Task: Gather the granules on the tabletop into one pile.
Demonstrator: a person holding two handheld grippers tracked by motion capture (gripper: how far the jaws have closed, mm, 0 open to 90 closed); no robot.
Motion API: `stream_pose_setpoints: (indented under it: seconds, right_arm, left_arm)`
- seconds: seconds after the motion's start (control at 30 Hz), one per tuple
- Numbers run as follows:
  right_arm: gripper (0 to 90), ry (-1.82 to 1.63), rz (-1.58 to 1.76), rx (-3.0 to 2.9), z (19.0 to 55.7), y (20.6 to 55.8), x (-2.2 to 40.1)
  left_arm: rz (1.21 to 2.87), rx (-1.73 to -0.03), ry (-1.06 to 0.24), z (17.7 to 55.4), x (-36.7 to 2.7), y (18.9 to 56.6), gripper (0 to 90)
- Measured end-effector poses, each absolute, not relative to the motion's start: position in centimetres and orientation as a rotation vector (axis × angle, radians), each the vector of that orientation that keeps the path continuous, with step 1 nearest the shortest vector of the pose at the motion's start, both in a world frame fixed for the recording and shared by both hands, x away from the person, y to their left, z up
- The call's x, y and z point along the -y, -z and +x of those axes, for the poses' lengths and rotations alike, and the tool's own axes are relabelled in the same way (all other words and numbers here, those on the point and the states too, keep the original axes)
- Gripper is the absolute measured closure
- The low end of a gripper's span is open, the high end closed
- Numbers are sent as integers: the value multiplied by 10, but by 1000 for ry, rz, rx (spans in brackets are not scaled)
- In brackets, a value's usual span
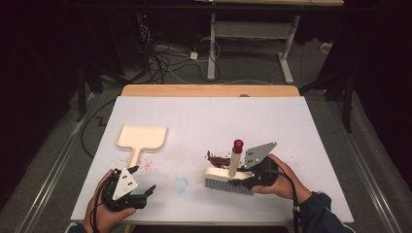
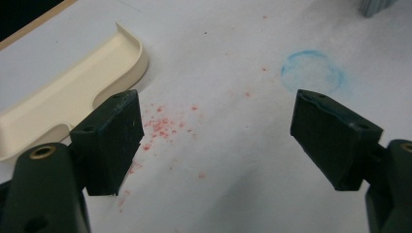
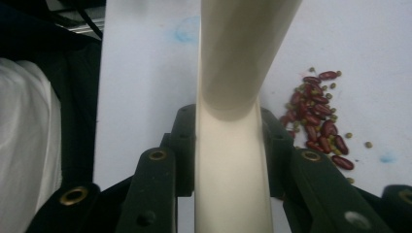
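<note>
White paper covers the desk (image 1: 209, 116), with dark floor and loose cables beyond its far edge. Near my left, a cream dustpan (image 1: 142, 138) lies flat, its handle pointing toward me, with faint red specks (image 2: 160, 125) on the paper beside it. My left tongs (image 2: 214, 141) sit open and empty near the front edge, just short of that handle. A pale blue ring mark (image 2: 313, 72) shows between my two hands. My right tongs (image 3: 228, 145) are clamped on the cream handle of a brush (image 1: 228, 175), whose bristles rest on the desk. A small heap of red beans (image 3: 318, 116) and tiny green ones lies just behind the brush.
</note>
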State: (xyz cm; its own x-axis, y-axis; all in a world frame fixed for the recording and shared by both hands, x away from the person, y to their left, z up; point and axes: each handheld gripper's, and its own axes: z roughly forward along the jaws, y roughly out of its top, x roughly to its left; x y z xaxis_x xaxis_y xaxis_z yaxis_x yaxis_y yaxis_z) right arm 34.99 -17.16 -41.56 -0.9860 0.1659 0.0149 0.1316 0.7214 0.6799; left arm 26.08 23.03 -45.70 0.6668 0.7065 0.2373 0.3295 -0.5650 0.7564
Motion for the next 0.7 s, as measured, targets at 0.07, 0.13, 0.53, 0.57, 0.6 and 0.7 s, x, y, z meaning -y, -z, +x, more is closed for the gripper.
stream_pose_setpoints:
  seconds: [0.07,0.13,0.53,0.57,0.6,0.7]
  right_arm:
    - [671,-1110,239,-2877,359,416,170]
    - [671,-1105,237,-2881,369,416,168]
    - [672,-1231,294,-2794,393,402,166]
    - [672,-1245,297,-2779,394,399,166]
    - [672,-1247,297,-2758,395,395,166]
    - [672,-1220,336,-2689,398,388,161]
  left_arm:
    - [2181,-794,-694,261,-230,457,186]
    - [2183,-793,-693,261,-229,457,186]
    - [2178,-794,-686,260,-230,457,186]
    - [2178,-792,-685,260,-230,457,186]
    - [2178,-793,-684,260,-230,457,186]
    - [2181,-793,-687,261,-229,457,186]
